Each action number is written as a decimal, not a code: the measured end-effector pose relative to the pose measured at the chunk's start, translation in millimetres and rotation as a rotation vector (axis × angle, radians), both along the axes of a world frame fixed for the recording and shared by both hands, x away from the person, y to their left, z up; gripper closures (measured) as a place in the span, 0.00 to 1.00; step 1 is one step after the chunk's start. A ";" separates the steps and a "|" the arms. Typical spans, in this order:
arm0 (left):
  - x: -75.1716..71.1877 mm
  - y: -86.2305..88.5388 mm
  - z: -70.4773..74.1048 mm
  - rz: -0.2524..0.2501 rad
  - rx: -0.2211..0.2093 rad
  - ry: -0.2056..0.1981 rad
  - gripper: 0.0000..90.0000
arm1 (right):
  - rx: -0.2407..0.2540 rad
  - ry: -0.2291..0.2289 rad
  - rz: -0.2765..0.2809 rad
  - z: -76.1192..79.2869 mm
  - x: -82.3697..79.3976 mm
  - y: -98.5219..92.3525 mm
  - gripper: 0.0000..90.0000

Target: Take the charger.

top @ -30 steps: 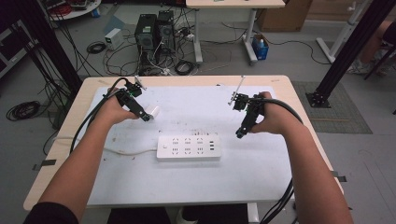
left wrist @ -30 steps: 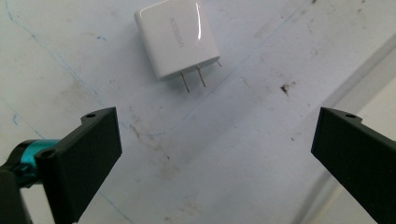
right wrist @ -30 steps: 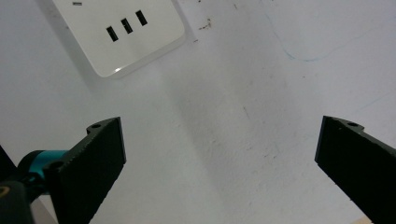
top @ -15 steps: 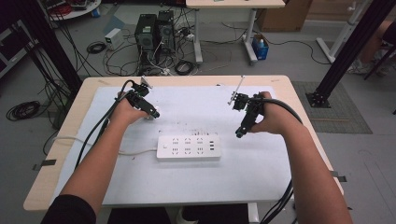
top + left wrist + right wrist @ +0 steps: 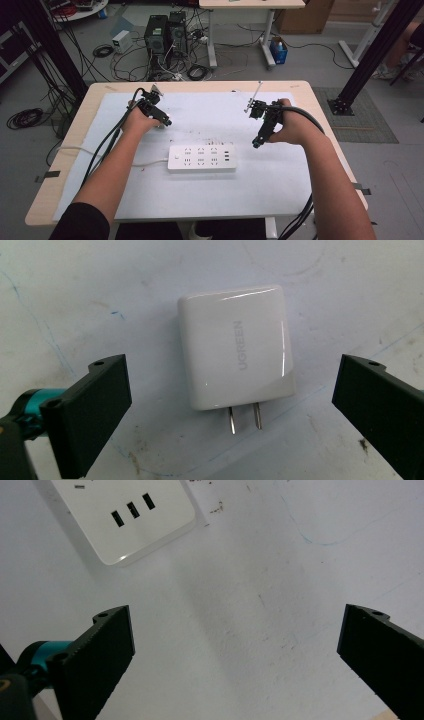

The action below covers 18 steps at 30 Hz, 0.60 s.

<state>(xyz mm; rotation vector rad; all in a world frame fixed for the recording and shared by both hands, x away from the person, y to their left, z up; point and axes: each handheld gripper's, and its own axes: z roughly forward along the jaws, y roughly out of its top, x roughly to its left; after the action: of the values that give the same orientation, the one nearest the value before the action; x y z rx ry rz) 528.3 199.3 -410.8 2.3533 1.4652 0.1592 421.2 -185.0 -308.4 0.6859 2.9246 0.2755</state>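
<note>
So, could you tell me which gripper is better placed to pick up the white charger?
Left. The left gripper hangs open right over the charger, its jaws wide to either side. The right gripper, also open, faces bare mat near the power strip.

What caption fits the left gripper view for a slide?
Open left gripper above a white charger lying flat, prongs toward the camera.

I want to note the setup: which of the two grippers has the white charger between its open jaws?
The left gripper: the charger lies flat between its jaws; the right gripper faces bare table.
</note>
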 end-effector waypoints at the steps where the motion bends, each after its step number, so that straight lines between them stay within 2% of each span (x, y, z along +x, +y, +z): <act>1: 0.3 -0.9 -0.8 0.009 -0.007 -0.005 0.03 | -0.002 -0.004 -0.003 0.4 -0.4 -1.0 0.01; 2: 0.7 -0.9 -0.6 0.005 -0.002 -0.010 0.03 | -0.001 -0.005 0.000 0.5 -0.3 -1.5 0.01; 4: 0.7 -1.7 -0.3 0.009 -0.022 -0.020 0.14 | -0.001 -0.009 -0.004 1.1 -1.2 -1.9 0.01; 9: 2.5 -1.7 -2.6 0.020 -0.033 -0.020 0.15 | -0.003 -0.012 0.001 0.5 -1.8 -2.9 0.01; 10: 2.6 -1.8 -2.5 0.016 -0.032 -0.022 0.19 | -0.003 -0.012 -0.009 0.2 -2.1 -3.2 0.01; 15: 3.0 -2.1 -3.7 0.025 -0.039 -0.024 0.24 | -0.004 -0.009 -0.010 -1.2 -1.0 -3.8 0.01; 18: 3.2 -1.8 -4.2 0.024 -0.023 -0.027 0.25 | -0.002 -0.009 -0.008 -2.1 -0.3 -3.1 0.01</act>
<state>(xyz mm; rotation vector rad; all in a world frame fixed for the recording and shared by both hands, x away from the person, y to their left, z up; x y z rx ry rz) 531.5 197.5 -415.0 2.3075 1.4759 0.1788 421.0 -188.1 -310.5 0.6946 2.9122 0.2746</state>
